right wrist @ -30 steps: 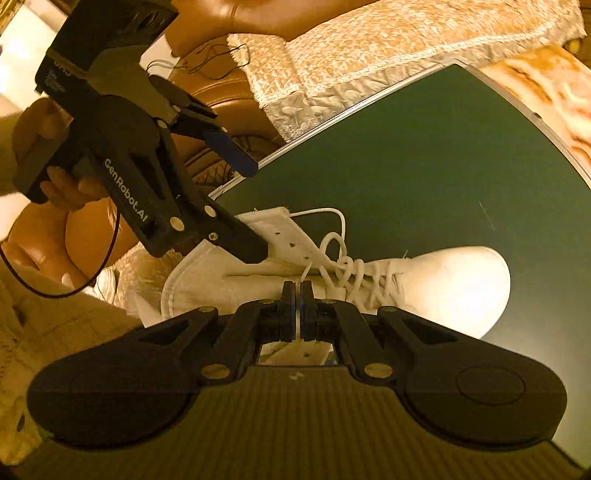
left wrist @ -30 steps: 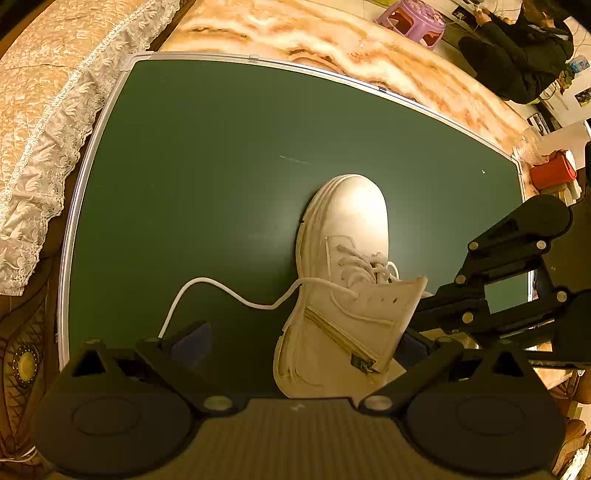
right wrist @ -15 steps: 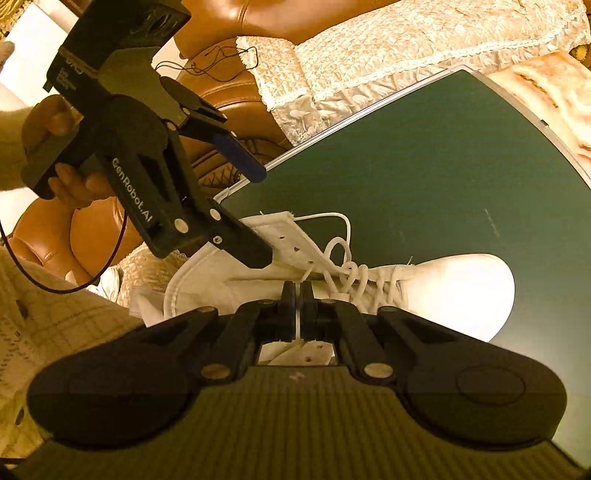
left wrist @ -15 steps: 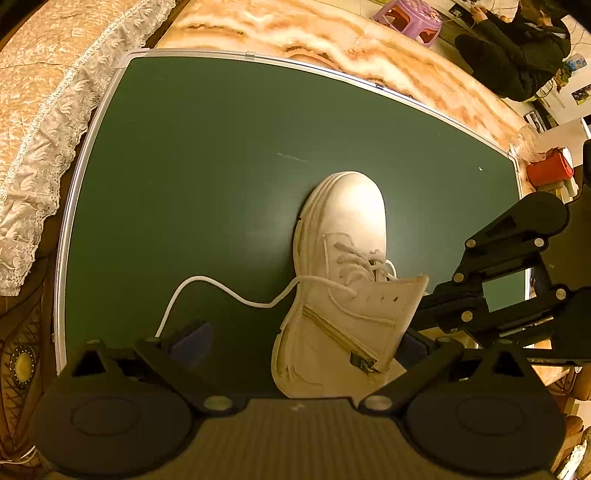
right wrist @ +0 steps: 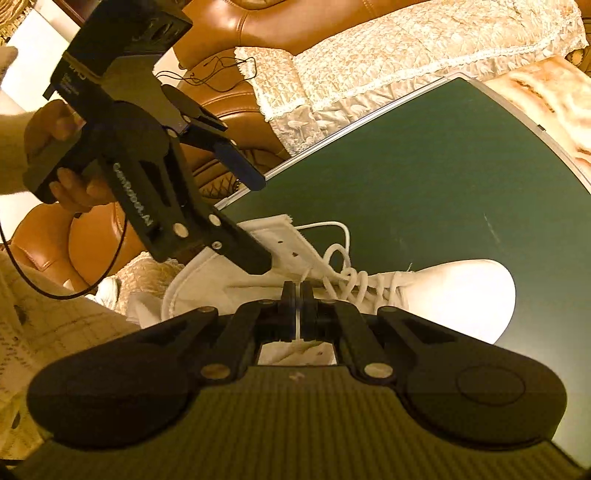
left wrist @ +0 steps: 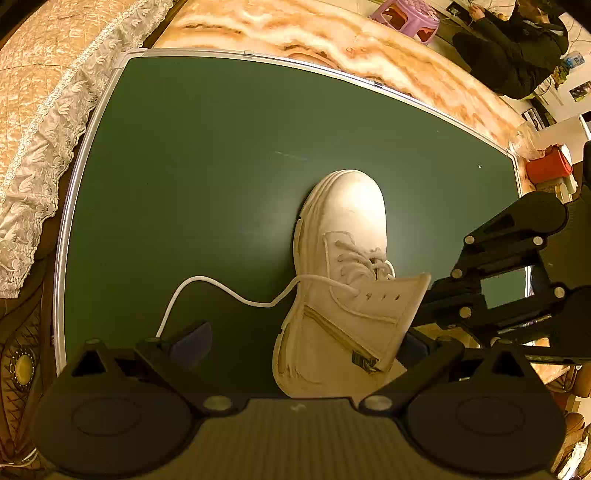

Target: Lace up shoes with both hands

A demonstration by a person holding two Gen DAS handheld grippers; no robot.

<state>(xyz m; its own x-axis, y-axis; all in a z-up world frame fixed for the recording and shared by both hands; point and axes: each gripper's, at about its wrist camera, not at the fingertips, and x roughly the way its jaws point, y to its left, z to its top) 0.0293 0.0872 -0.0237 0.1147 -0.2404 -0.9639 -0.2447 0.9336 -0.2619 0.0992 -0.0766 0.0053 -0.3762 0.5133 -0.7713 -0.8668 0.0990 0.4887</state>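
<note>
Dark green tabletop (left wrist: 207,177) with a pale metal rim, lit in warm yellow. Nearest the left hand-held gripper (left wrist: 295,343), spread wide: one blue-padded finger (left wrist: 190,338) over bare green at lower left, the other tucked behind the raised ankle flap at lower right, nothing clamped between them. Straight ahead of it, a white high-top boot (left wrist: 343,258), sole down on the tabletop, toe pointing away, side zipper (left wrist: 343,339) facing the camera. Loose white shoelace (left wrist: 221,291) running from the eyelets leftward across the green, curving back toward the left finger. Off to the right, the black linkage of the right hand-held gripper (left wrist: 436,306) reaching in at the boot's collar. Farther out, a lace-trimmed quilt (left wrist: 40,122) to the left, marble-patterned floor (left wrist: 314,33) beyond the far rim, a purple stool (left wrist: 406,20) and a seated figure in black (left wrist: 513,48) at the back.

From the right wrist view: right hand-held gripper (right wrist: 296,306) closed tight, a thin white strand of shoelace (right wrist: 296,323) pinched between the pads. Just ahead, the crossed lacing and the boot (right wrist: 454,291) lying across, toe to the right. Up and left, the left hand-held gripper (right wrist: 255,221) held in a hand (right wrist: 70,184), one finger pressed on the boot's collar flap. Beyond, brown leather sofa (right wrist: 295,22).
</note>
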